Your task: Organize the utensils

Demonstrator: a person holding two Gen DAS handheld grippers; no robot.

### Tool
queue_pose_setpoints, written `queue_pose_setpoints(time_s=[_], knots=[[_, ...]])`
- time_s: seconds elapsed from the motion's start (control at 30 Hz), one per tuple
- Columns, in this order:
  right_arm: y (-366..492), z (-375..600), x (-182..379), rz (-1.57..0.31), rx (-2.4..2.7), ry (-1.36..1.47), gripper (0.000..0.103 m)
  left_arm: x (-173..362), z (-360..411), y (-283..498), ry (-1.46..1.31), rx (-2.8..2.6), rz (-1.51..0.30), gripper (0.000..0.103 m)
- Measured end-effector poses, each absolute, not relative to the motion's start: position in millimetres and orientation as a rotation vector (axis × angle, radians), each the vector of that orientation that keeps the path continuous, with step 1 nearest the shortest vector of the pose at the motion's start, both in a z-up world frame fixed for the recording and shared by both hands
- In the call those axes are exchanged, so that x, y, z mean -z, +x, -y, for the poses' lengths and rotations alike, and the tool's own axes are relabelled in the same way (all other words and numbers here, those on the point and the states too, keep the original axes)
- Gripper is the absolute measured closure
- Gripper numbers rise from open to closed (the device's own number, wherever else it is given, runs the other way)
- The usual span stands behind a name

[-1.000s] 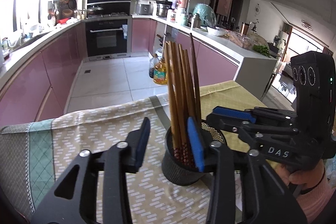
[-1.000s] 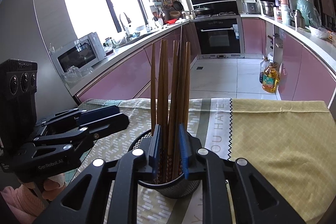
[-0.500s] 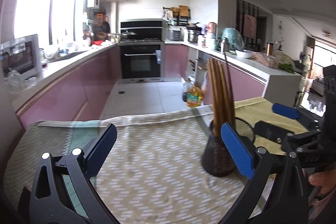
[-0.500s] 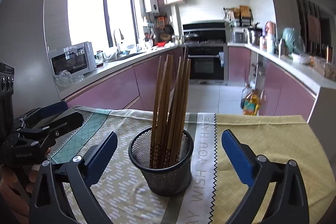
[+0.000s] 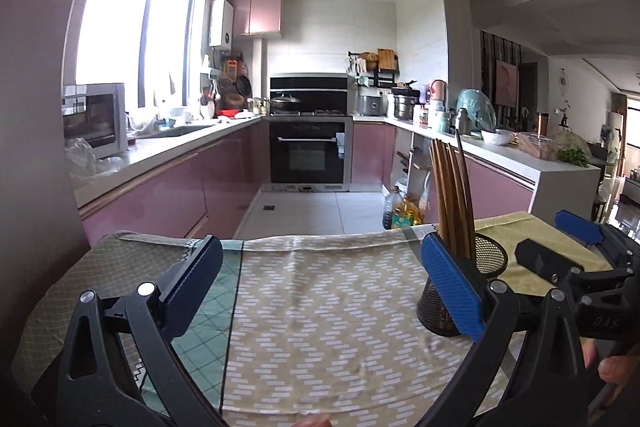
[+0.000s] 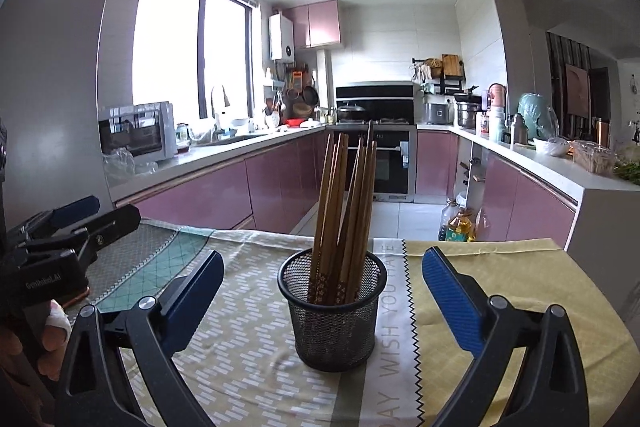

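A black mesh cup (image 6: pixel 334 311) stands upright on the tablecloth and holds several wooden chopsticks (image 6: pixel 344 211), points down. My right gripper (image 6: pixel 320 291) is open and empty, its blue pads wide on either side of the cup, a little nearer than it. In the left wrist view the cup (image 5: pixel 460 291) and chopsticks (image 5: pixel 452 199) sit at the right, partly behind my right pad. My left gripper (image 5: pixel 320 283) is open and empty over bare cloth, left of the cup. The other gripper shows at each view's edge, the right one (image 5: pixel 560 243) and the left one (image 6: pixel 100 215).
A patterned cloth (image 5: pixel 320 307) in green, beige and yellow covers the table (image 6: pixel 520 287). Beyond its far edge is the kitchen floor with oil bottles (image 6: pixel 458 225). Pink cabinets, a microwave (image 6: pixel 138 135) and an oven (image 5: pixel 310 143) line the walls.
Both grippers have opened wide and pulled back from the cup. The right one had been shut on the chopsticks and has let them go. The chopsticks now stand loose in the cup.
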State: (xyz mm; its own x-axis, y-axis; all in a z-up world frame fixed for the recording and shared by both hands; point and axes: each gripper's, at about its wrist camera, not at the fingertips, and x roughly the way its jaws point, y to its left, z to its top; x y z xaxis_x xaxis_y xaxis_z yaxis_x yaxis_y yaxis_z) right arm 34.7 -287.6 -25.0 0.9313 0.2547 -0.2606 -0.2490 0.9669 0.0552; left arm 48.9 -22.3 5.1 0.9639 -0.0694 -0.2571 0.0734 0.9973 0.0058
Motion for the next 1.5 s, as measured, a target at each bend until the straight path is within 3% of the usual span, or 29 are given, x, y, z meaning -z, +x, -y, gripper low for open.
queue_pose_setpoints(time_s=[1.5], knots=[[18.1, 276.3, 17.6, -0.252, -0.209, 0.020, 0.007, -7.5, 24.4, 26.8, 0.012, 0.025, -0.227, 0.005]])
